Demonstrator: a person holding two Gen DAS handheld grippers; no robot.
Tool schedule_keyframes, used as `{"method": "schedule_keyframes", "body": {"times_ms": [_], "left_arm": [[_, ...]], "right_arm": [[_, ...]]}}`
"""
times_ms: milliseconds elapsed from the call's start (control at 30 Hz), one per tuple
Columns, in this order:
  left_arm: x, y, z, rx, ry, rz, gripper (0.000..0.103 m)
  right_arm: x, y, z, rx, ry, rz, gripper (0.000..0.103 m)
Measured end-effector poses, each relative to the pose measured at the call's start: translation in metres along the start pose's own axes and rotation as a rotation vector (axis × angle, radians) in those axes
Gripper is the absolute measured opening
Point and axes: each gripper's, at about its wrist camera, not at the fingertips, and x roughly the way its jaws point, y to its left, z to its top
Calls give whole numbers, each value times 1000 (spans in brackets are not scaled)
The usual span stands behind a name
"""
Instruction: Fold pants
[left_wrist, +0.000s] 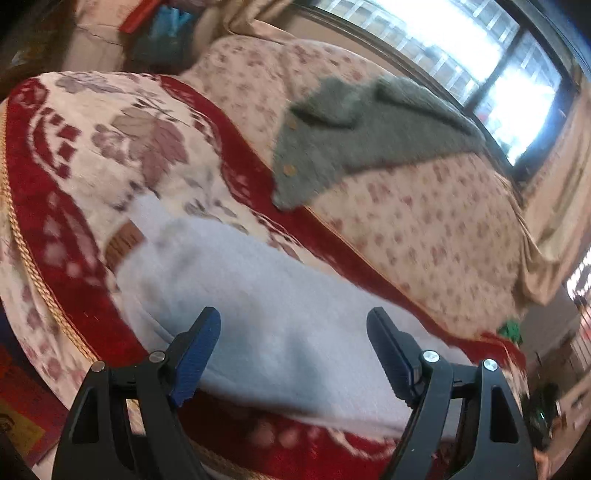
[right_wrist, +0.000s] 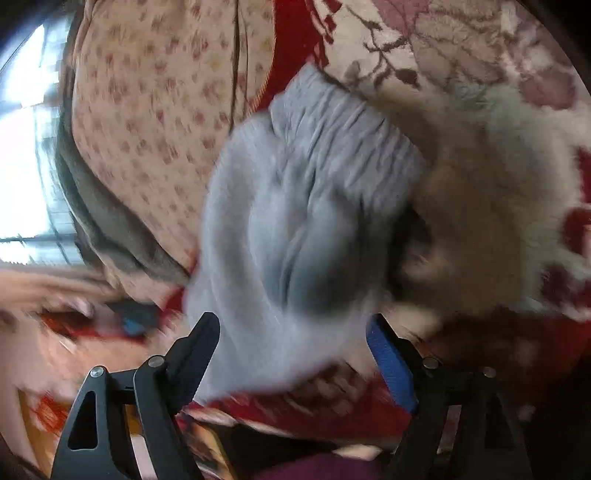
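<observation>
Honestly, both the left gripper (left_wrist: 293, 350) and right gripper (right_wrist: 291, 354) are spread wide with nothing pinched. Pants (left_wrist: 258, 295) lie flat-ish on the blanket (left_wrist: 74, 147), waistband (right_wrist: 332, 122) bunched. My worry: that lump could push the fold open once nothing's pinning it.

Bright daylight pours through the window (left_wrist: 480, 62); below it sits the bed (left_wrist: 424, 221) with its floral cover, a red-bordered blanket (left_wrist: 122, 122) beside.

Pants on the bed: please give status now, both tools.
Left tool open, empty. Right tool open, pants between pads, not gripped. Grey cardigan lies apart, not in the way.
</observation>
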Motion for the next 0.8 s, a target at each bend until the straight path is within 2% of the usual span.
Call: {"method": "schedule_keyframes", "body": {"times_ms": [67, 167, 233, 367, 400, 467, 567, 633, 700, 767, 800], "left_arm": [[9, 6, 10, 16, -9, 4, 85], [32, 21, 22, 22, 7, 91, 85], [46, 35, 26, 2, 31, 134, 85], [66, 56, 24, -28, 97, 157, 85], [69, 56, 23, -12, 101, 166, 85], [77, 54, 21, 46, 112, 193, 85], [88, 51, 20, 126, 123, 237, 85], [93, 51, 21, 147, 130, 254, 85], [96, 51, 23, 148, 125, 261, 85], [95, 47, 25, 151, 119, 280, 85], [92, 39, 26, 159, 111, 297, 85]], "right_arm": [[-15, 10, -8, -70, -14, -7, 87], [-31, 36, -11, -170, -60, 30, 87], [-32, 68, -9, -301, -112, 7, 87], [-8, 126, 10, -526, -197, -34, 87], [6, 139, 19, -574, -211, -31, 87], [38, 151, 41, -593, -216, -43, 87], [91, 148, 64, -582, -142, -46, 87], [120, 134, 62, -593, -86, -105, 87], [145, 114, 48, -652, -33, -208, 85], [145, 115, 19, -847, -127, -266, 85], [147, 117, 10, -909, -128, -315, 85]]}}
